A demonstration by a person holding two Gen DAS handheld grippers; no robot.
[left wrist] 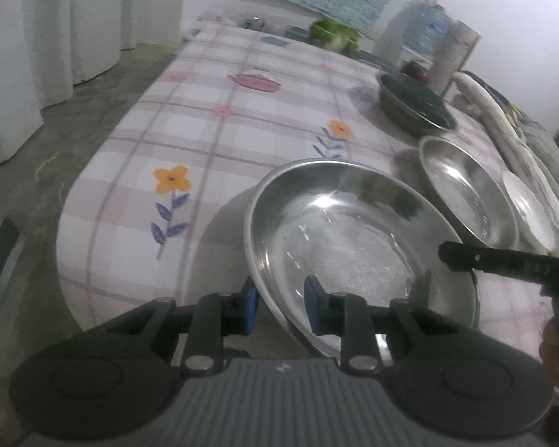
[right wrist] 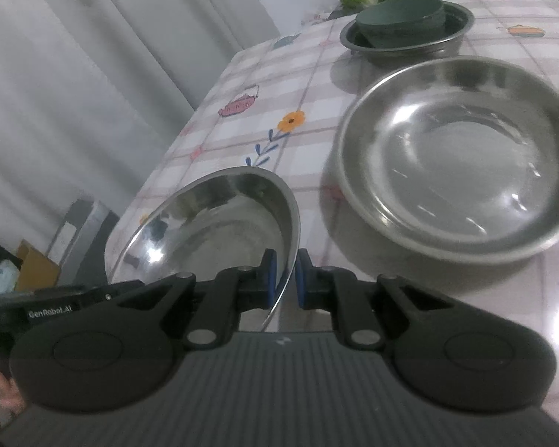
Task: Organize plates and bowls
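A shiny steel bowl (left wrist: 357, 238) sits at the near edge of the worktop (left wrist: 212, 138), tipped up, its scratched inside catching the light. Beyond it sit a second steel bowl (right wrist: 462, 156) and a farther steel bowl holding dark green plates (right wrist: 402, 18). At the far right, more dishes are cut off and blurred; I can't tell what they are. The right claw (right wrist: 285, 279) is pinched tight on the near bowl's rim, blue pads on either side of the thin edge. The left claw (left wrist: 281, 307) straddles the opposite rim, narrowly parted; whether its pads press, I can't tell.
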